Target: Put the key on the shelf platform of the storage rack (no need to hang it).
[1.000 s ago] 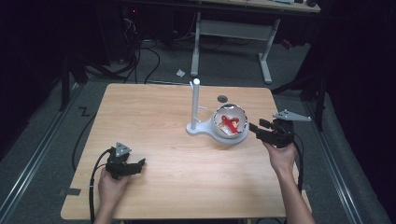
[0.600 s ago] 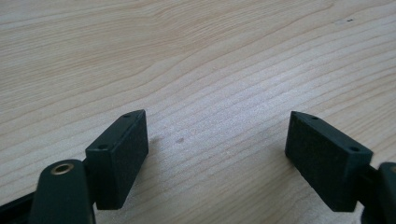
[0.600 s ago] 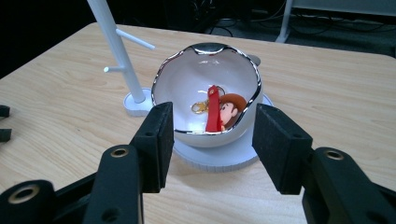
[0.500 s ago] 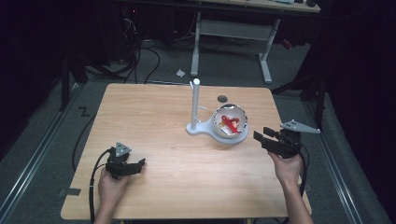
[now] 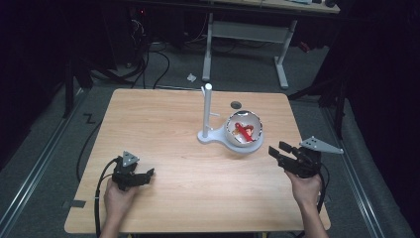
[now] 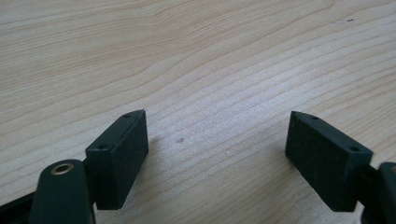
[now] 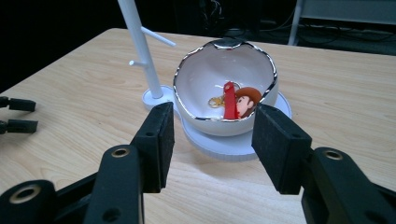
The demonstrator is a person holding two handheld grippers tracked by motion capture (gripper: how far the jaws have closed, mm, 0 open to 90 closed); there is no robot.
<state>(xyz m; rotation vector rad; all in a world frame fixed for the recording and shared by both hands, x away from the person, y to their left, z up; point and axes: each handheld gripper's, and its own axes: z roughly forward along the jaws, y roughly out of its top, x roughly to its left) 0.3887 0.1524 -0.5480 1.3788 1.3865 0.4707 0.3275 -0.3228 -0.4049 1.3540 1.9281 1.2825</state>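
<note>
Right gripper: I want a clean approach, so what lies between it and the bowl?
Only bare table: in the right gripper view, the open right gripper faces the bowl with nothing between.

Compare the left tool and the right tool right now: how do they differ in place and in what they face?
The left tool sits low at the near left of the table, facing bare wood; the right tool is at the near right, pointed at the white bowl holding a red keychain. The left tool is far from the bowl; the right tool is close to it. Both are open, holding nothing.
</note>
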